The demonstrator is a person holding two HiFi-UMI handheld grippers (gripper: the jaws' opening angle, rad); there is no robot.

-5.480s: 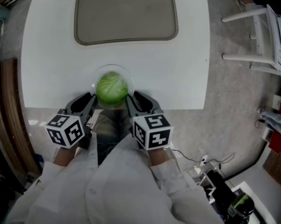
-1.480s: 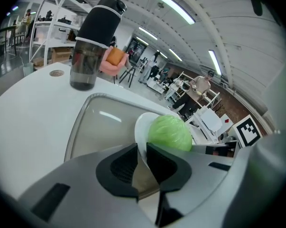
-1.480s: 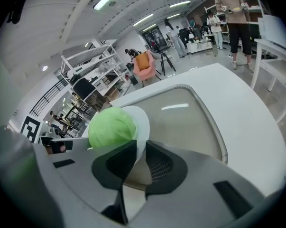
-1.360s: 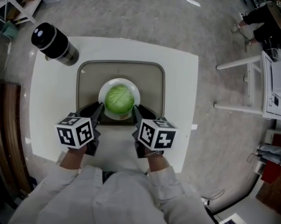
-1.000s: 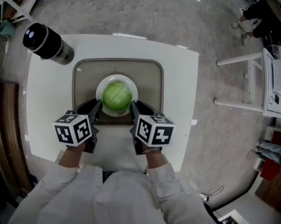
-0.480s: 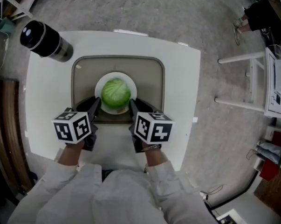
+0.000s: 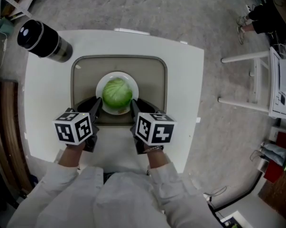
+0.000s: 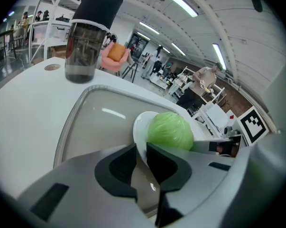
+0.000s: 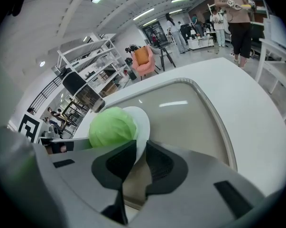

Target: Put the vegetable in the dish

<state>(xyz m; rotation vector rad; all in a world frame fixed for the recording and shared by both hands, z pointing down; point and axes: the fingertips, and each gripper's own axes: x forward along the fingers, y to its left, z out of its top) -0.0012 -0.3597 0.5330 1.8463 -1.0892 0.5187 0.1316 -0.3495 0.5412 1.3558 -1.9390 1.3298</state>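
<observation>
Sleeves (image 7: pixel 133 194) of a white coat fill the near edge of the head view, and each arm ends in a hand-held tool reaching forward over the white surface (image 7: pixel 185 89). Next out, the left gripper (image 8: pixel 142 152) has its jaws drawn almost together with the thin white rim of the dish (image 7: pixel 99 87) pinched between them, at about 8 o'clock on the rim. The right gripper (image 9: pixel 142 151) is clamped on the rim the same way at about 4 o'clock. Two bites on opposite near sides likely serve to keep the dish level, so the load does not roll.

That load is the vegetable (image 7: pixel 117 93), a round pale-green head like a cabbage, sitting in the middle of the dish between the two grips; as far as the task goes, it already lies where it belongs. The dish is over the near half of a shallow grey tray (image 7: pixel 152 80) that takes up the centre of the surface. Whether it rests on the tray or hangs just above it I cannot tell.

Farthest off, at about 10 o'clock, a dark tumbler (image 7: pixel 41 39) with a black lid stands upright, well apart from the tray and out of the way
</observation>
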